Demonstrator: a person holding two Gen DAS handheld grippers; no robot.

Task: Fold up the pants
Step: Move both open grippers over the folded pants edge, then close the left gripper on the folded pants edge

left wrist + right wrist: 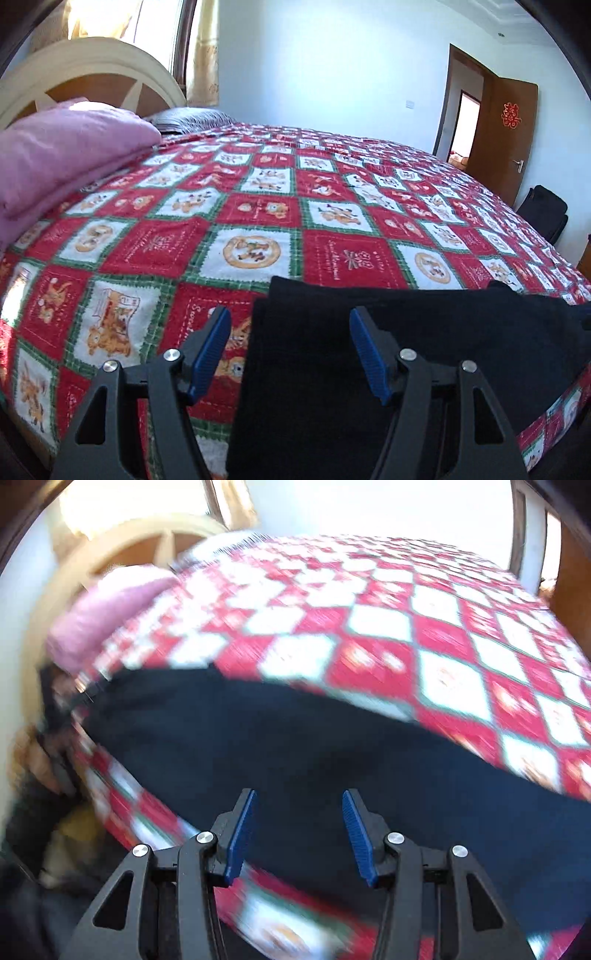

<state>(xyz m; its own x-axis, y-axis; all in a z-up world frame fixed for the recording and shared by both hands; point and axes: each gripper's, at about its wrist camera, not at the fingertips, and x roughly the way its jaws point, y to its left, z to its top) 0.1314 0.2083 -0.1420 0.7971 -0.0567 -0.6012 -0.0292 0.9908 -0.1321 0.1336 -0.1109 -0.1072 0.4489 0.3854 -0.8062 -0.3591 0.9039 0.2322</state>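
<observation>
Dark, nearly black pants (406,332) lie folded flat on the red, white and green patchwork quilt (258,206) near the bed's front edge. My left gripper (289,314) is open over the pants' left edge, one blue pad above the quilt and the other above the cloth, with nothing pinched. In the blurred right wrist view the pants (295,738) stretch across the quilt (406,627) as a wide dark band. My right gripper (298,794) hangs over them, open, its pads apart and holding nothing.
A pink folded blanket (62,147) and a striped pillow (192,120) lie by the cream headboard (92,62). A brown door (506,136) stands open at the right, with a black bag (546,210) on the floor. A blurred hand (35,764) shows at the left edge.
</observation>
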